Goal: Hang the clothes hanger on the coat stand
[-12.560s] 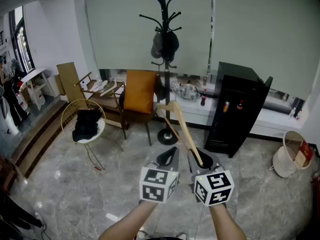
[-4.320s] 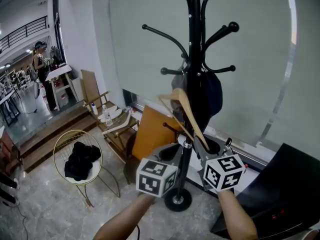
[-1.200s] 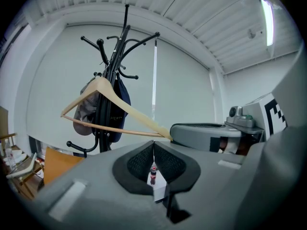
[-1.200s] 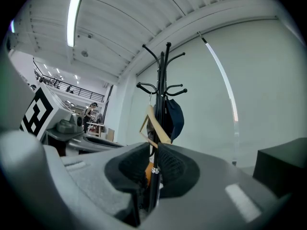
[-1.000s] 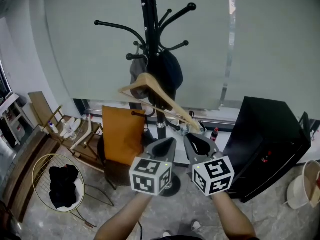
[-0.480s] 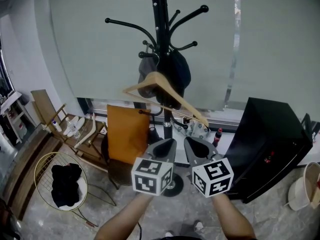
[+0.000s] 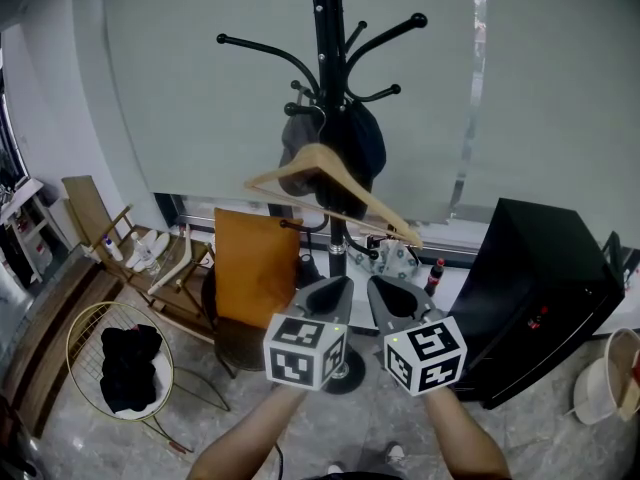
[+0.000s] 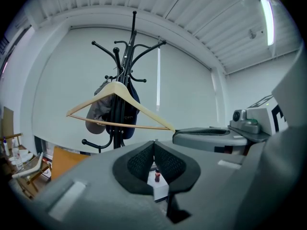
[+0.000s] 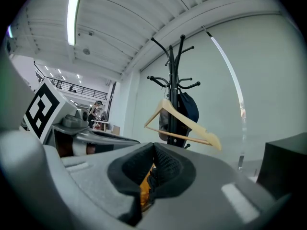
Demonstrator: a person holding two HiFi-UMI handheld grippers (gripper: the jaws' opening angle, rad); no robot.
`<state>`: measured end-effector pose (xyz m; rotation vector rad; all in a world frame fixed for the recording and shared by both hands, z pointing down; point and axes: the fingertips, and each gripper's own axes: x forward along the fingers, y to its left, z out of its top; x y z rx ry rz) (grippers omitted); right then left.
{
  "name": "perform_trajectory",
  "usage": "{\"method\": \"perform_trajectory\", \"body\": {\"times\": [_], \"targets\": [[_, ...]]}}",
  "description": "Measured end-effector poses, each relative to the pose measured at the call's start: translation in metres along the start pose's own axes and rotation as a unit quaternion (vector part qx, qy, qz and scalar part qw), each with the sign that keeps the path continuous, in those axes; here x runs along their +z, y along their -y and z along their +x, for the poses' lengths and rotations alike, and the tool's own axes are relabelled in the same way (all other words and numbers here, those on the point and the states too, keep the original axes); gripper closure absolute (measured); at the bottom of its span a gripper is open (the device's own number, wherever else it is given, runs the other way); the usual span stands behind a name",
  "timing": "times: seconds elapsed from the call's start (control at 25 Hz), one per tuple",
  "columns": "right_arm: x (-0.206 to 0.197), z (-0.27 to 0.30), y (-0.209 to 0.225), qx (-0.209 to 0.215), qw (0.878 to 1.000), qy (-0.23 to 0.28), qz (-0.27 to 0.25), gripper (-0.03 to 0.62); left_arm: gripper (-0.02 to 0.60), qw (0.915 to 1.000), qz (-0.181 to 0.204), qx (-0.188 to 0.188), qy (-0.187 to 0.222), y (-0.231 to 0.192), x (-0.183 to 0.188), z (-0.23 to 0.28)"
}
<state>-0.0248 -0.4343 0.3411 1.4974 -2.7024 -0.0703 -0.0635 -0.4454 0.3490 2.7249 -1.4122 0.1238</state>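
The black coat stand [image 7: 322, 48] rises straight ahead of me. A light wooden clothes hanger [image 7: 350, 190] hangs from one of its lower pegs, tilted down to the right, in front of dark caps [image 7: 352, 146]. My left gripper [image 7: 335, 286] and right gripper [image 7: 380, 286] sit side by side below it, both shut with nothing between the pads. The hanger's low right end is a little above the right gripper and apart from it. In the left gripper view the hanger [image 8: 139, 110] and stand [image 8: 125, 71] lie beyond the gripper [image 8: 154, 143]. The right gripper view shows the hanger [image 9: 192, 123] clear of the gripper [image 9: 153, 145].
A chair with an orange cushion [image 7: 255, 268] stands at the stand's foot. A black cabinet [image 7: 530, 298] is at the right, a round wire stool with black cloth [image 7: 120, 368] at the left, a wooden folding chair [image 7: 120, 238] behind it. A pale blind covers the window behind.
I carried the hanger to the stand in my right gripper. Over the last second it shifted right and up onto a peg; its end now hangs apart from the right gripper.
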Motion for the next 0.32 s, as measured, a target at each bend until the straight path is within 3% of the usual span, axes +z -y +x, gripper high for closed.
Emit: {"method": "perform_trajectory", "body": {"times": [0.32], "targets": [[-0.0010, 0.0017, 0.0004, 0.003, 1.000, -0.004, 0.001, 0.592, 0.577, 1.0000, 0.000, -0.001, -0.003, -0.0007, -0.0007, 0.0019]]}}
